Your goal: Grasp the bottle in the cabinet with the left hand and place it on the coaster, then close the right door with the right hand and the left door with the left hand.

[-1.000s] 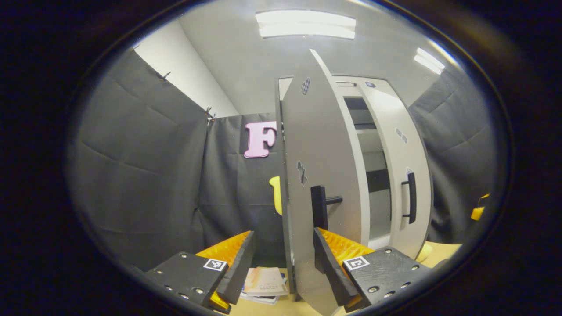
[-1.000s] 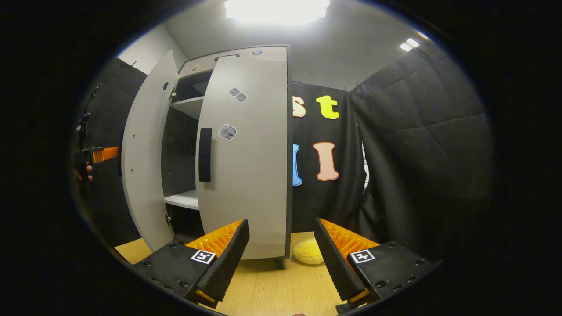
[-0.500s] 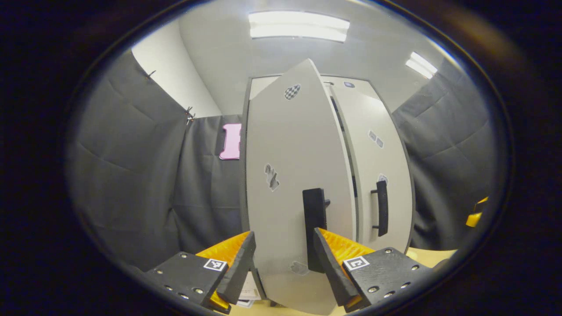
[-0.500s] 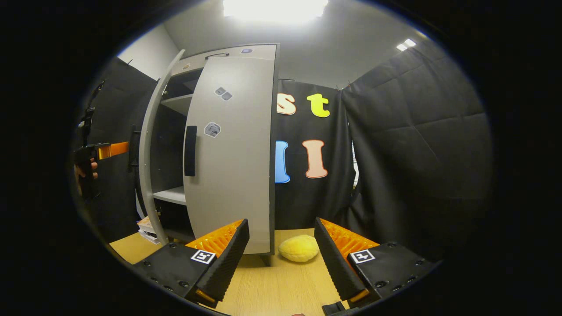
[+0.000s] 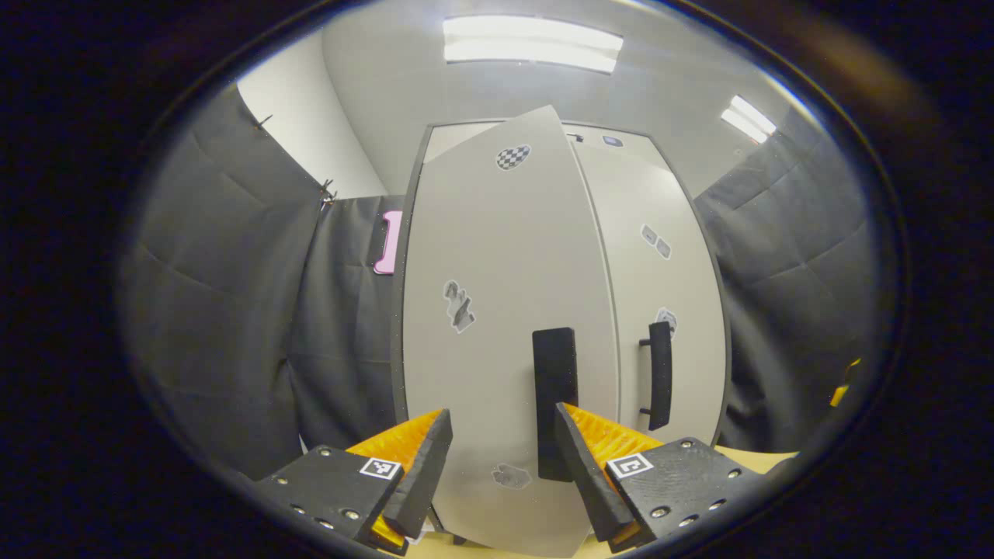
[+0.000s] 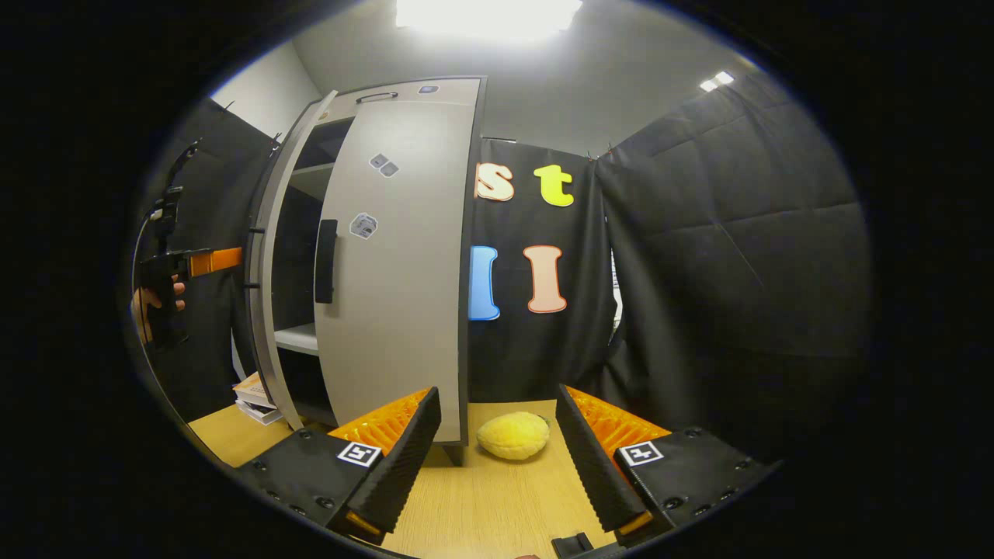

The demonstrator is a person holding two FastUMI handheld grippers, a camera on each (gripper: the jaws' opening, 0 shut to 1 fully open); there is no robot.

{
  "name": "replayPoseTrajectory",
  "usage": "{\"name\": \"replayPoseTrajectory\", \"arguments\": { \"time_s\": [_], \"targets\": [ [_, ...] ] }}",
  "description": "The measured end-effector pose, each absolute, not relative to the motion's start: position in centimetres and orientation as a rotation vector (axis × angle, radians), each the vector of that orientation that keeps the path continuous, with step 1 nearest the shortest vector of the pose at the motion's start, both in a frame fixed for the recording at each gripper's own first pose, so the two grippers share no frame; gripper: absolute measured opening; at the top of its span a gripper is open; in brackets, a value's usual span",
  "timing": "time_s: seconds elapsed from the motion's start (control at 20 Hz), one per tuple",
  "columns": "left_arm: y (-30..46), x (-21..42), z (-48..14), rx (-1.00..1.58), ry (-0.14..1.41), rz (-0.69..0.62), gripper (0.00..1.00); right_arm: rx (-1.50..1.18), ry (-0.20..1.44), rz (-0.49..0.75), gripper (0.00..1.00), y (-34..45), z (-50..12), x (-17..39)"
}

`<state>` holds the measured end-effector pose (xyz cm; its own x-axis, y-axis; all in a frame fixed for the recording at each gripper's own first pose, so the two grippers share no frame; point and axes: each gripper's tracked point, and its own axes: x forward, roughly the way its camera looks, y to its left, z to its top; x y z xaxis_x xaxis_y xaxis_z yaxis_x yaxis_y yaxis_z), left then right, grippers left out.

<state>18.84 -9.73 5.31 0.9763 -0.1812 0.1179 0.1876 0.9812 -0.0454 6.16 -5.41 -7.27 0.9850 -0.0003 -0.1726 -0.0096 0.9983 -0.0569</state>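
The grey cabinet's left door (image 5: 497, 310) stands close before my left gripper (image 5: 497, 473), a narrow gap from shut. Its black handle (image 5: 554, 396) rises just above my right-hand fingertip (image 5: 575, 450). The fingers are open with nothing between them; whether they touch the door I cannot tell. The right door (image 5: 660, 272) lies flush, with its handle (image 5: 658, 373) beside the seam. In the right gripper view the right door (image 6: 396, 256) is closed and the left door (image 6: 262, 310) is ajar, edge-on. A hand holds the left gripper (image 6: 182, 264) beside it. My right gripper (image 6: 497, 466) hangs open over the table.
A yellow plush fruit (image 6: 512, 435) lies on the wooden table (image 6: 481, 505) by the cabinet's right corner. A stack of books (image 6: 252, 392) sits on the table left of the cabinet. Black cloth walls surround the booth.
The left door has swung from half open to almost shut as my left gripper followed it. The right gripper has drifted back and to the right, away from the closed right door.
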Motion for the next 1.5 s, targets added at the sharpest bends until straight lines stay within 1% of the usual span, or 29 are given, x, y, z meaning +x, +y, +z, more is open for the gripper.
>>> {"name": "replayPoseTrajectory", "arguments": {
  "time_s": [0.15,0.35,0.4,0.7,0.75,0.8,0.95,1.0,1.05,1.2,1.25,1.3,1.5],
  "targets": [
    [-9.4,18.2,5.4,-0.048,-0.115,-0.176,0.81,-0.052,0.169,0.012,0.95,-5.5,-7.0,5.9],
    [-8.2,16.5,5.2,-0.040,-0.111,-0.146,0.81,-0.039,0.142,0.053,0.95,-4.8,-5.9,6.1],
    [-7.7,15.9,5.1,-0.036,-0.110,-0.132,0.87,-0.035,0.135,0.065,0.95,-4.6,-5.5,6.1],
    [-4.4,10.9,4.0,-0.005,-0.087,-0.047,0.87,0.011,0.084,0.144,0.95,-2.6,-3.8,6.4],
    [-3.9,10.0,3.8,-0.003,-0.079,-0.041,0.87,0.016,0.080,0.150,0.92,-2.4,-3.7,6.3],
    [-3.7,9.2,3.5,-0.001,-0.069,-0.037,0.87,0.020,0.078,0.155,0.95,-2.1,-3.6,6.1],
    [-2.3,6.8,2.5,-0.001,-0.047,-0.024,0.87,0.022,0.070,0.174,0.95,-0.7,-3.2,5.2],
    [-1.8,6.1,2.1,0.002,-0.037,-0.020,0.81,0.020,0.070,0.175,0.92,-0.4,-3.1,4.9],
    [-1.3,5.4,1.8,0.006,-0.027,-0.020,0.81,0.021,0.072,0.178,0.95,0.0,-3.0,4.5],
    [0.0,3.6,1.1,0.016,-0.012,-0.027,0.81,0.024,0.062,0.177,0.95,1.1,-2.3,3.2],
    [0.4,3.1,0.9,0.017,-0.007,-0.029,0.81,0.026,0.059,0.172,0.92,1.3,-1.9,2.7],
    [0.9,2.6,0.7,0.019,-0.008,-0.028,0.81,0.031,0.057,0.172,0.95,1.6,-1.7,2.2],
    [2.7,0.2,0.2,0.012,-0.009,-0.019,0.81,0.017,0.058,0.170,0.95,2.4,-1.3,0.3]
  ]
}}
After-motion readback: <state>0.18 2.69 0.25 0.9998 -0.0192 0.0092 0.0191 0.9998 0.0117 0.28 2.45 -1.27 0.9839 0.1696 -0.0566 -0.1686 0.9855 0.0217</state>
